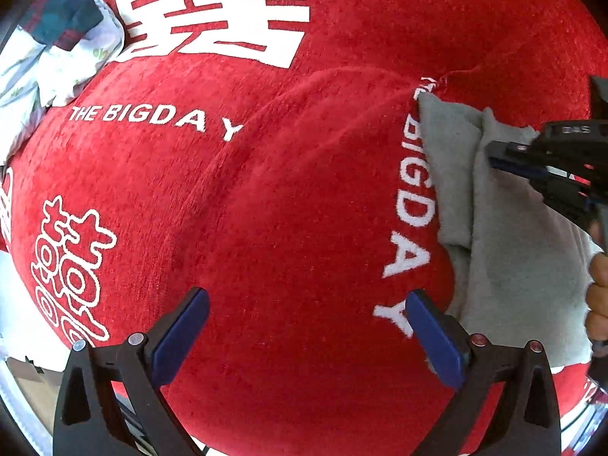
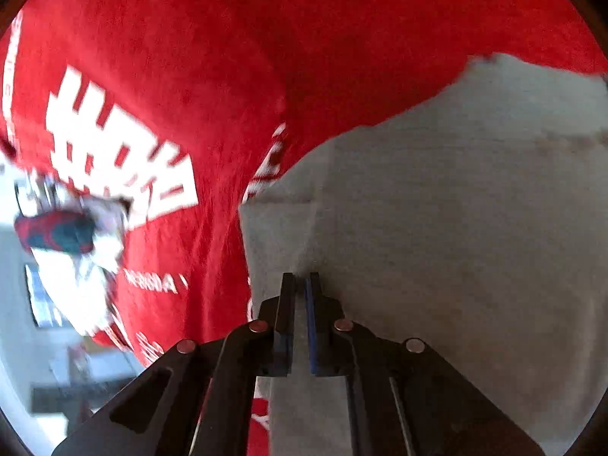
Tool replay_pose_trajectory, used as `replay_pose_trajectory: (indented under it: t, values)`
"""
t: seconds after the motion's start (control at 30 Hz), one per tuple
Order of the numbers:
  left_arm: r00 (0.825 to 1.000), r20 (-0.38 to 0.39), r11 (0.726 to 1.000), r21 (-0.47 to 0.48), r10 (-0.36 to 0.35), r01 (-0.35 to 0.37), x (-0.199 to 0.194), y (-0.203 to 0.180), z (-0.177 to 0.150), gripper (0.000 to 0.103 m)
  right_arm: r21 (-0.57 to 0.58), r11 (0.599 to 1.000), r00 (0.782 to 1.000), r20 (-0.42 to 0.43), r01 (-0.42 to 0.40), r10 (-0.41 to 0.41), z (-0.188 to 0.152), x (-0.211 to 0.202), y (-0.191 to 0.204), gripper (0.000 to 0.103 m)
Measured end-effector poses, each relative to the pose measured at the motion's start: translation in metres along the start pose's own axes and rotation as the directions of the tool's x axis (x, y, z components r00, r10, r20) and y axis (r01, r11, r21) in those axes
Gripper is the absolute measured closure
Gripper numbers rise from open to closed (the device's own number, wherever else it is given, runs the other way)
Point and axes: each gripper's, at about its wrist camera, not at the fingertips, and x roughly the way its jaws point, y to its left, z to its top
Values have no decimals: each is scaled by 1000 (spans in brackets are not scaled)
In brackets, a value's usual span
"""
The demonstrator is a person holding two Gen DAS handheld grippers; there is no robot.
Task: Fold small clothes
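On plush red blanket (image 1: 304, 209), right hand-held gripper (image 2: 303, 277) pinching fuzzy grey cloth (image 2: 456, 228), left hand-held gripper (image 1: 306, 300) spread

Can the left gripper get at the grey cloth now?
Probably yes. The left gripper is open, and the grey cloth lies just beside its right finger, nothing between them; the right gripper pinches it.

Red cloth (image 1: 304, 205): deep red, printed in white — large block characters and the words "THE BIGDAY".
Grey garment (image 1: 505, 235): plain pale grey, no print to be seen.
Pile of clothes (image 1: 57, 49): white with small green specks, with a dark piece in navy, teal and red.
Left gripper (image 1: 307, 338): black frame, blue pads.
Right gripper (image 2: 302, 304): black frame — blue pads likewise.
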Motion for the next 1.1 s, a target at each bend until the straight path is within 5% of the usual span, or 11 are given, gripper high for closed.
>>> replay_pose_trajectory:
  t: [0.1,0.37,0.53,0.67,1.1]
  values:
    - [1000,-12,1000,0,-5,5,4,3,0,0,-119,991,998,-20,62,-65,-8,2,18,97]
    - [999,-30,999,-28,-43,42,9,6,4,0,-163,986,998,-54,14,-24,-54,-28,25,96]
    - [999,-26,999,-16,-29,28,12,9,6,0,-172,985,985,-170,-19,-10,-111,-8,23,96]
    - [999,-39,999,5,-37,37,13,3,2,0,-217,976,983,-181,-26,-14,-138,-7,30,96]
    - [996,-66,997,53,-53,56,6,-24,-7,0,59,997,983,-174,-40,49,-167,-66,-51,96]
